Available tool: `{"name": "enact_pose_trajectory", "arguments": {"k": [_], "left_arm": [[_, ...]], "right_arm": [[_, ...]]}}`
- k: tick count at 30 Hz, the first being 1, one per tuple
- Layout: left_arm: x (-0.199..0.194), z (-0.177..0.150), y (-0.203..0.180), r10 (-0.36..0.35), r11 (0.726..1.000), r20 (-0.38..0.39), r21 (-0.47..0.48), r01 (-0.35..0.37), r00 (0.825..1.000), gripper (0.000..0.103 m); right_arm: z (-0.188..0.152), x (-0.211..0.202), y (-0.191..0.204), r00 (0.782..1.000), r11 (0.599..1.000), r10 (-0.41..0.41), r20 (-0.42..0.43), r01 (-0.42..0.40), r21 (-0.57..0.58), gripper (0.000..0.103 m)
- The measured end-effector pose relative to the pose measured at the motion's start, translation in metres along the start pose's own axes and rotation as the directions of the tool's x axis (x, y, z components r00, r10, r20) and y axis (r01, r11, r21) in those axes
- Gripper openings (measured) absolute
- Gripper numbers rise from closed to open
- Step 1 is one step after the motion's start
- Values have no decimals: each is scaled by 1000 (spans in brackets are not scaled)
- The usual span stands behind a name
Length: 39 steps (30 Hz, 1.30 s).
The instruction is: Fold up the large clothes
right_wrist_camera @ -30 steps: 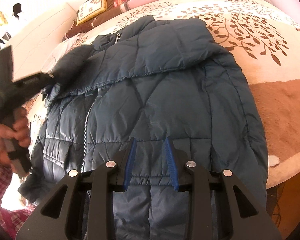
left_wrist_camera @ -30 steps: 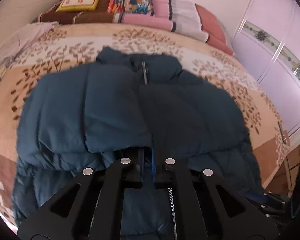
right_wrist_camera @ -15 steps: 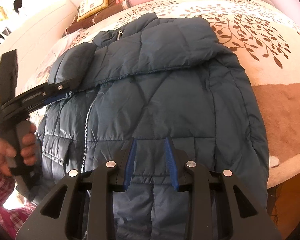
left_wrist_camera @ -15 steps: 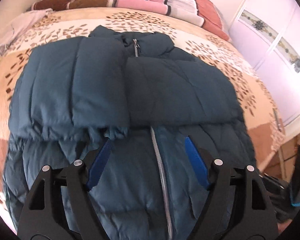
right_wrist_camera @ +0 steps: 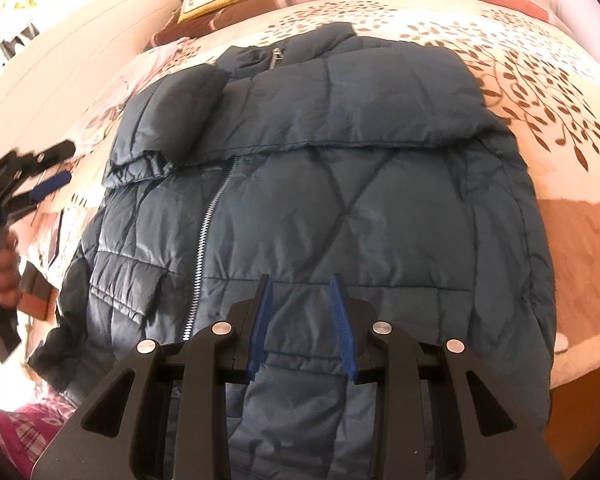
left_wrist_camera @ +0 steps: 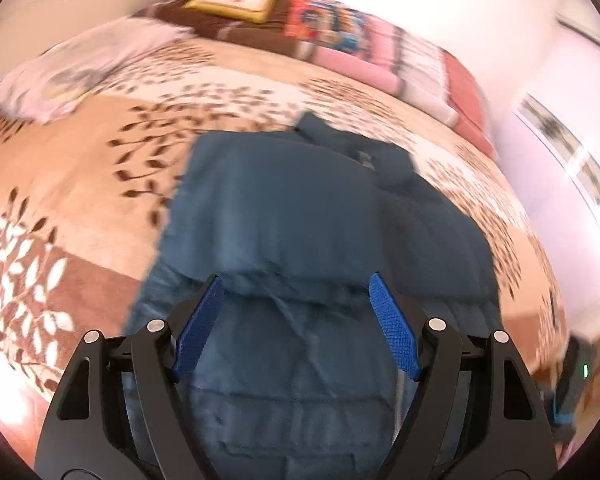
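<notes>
Soft, bulky, slippery quilted jacket (right_wrist_camera: 340, 184): pinch hem corners (thick padding springs back). Left gripper (left_wrist_camera: 296, 320) wide, empty; right gripper (right_wrist_camera: 302, 320) half-parted, empty

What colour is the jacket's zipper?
Silver-grey, on the dark blue jacket; the zipper shows best in the right wrist view.

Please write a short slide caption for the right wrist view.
Right gripper, jaws apart, above a blue puffer jacket with sleeves folded in, on a leaf-patterned bed.
</notes>
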<state>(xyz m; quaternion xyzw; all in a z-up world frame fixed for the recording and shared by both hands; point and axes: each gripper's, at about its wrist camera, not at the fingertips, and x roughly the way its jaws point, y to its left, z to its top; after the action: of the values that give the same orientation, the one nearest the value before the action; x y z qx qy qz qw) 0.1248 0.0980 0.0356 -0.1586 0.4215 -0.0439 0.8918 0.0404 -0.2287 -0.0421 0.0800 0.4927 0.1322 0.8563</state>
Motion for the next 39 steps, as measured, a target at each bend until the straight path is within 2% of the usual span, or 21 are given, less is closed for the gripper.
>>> {"name": "enact_pose_trajectory", "arguments": {"k": [5,13,17,18,19,20,23,24,27,32,34,38,39], "left_arm": [[27,18,31,17,995,-24,-99,-20,1000,73],[70,26,46,-48,984,-81,-176,33,996,47],[85,22,55,-115,966,-135,-246,79,984,16],[86,22,57,-132,961,-138,-261,93,982,6],[84,22,58,-148,957,-137,-269,107,980,5],[80,22,57,-162,953,-132,-277,121,978,4],[66,24,51,-193,950,-119,-272,155,974,3],[62,25,47,-200,951,-116,-264,164,973,3],[49,30,32,-226,953,-109,-232,197,968,2],[30,39,-2,-283,950,-111,-169,263,953,2],[26,42,-14,-301,948,-122,-149,283,946,2],[21,41,-41,-336,941,-156,-107,322,929,2],[21,40,-45,-330,943,-162,-91,319,930,2]], "right_arm": [[7,4,25,1000,996,-11,-4,10,-92,33],[21,9,73,1000,967,1,24,5,-256,33],[29,13,101,999,938,14,47,3,-347,33],[31,12,108,998,928,20,61,5,-372,37],[32,11,115,996,919,20,81,14,-394,49],[32,9,122,993,906,19,114,31,-423,57],[34,7,145,983,853,19,182,79,-517,58],[34,7,145,983,853,19,182,79,-517,59],[36,8,162,973,813,18,228,119,-570,62],[44,13,185,947,776,21,319,186,-603,66],[47,17,195,928,756,10,372,236,-611,66],[48,24,210,869,703,-39,493,375,-605,66],[49,26,213,852,688,-51,521,408,-600,66]]}}
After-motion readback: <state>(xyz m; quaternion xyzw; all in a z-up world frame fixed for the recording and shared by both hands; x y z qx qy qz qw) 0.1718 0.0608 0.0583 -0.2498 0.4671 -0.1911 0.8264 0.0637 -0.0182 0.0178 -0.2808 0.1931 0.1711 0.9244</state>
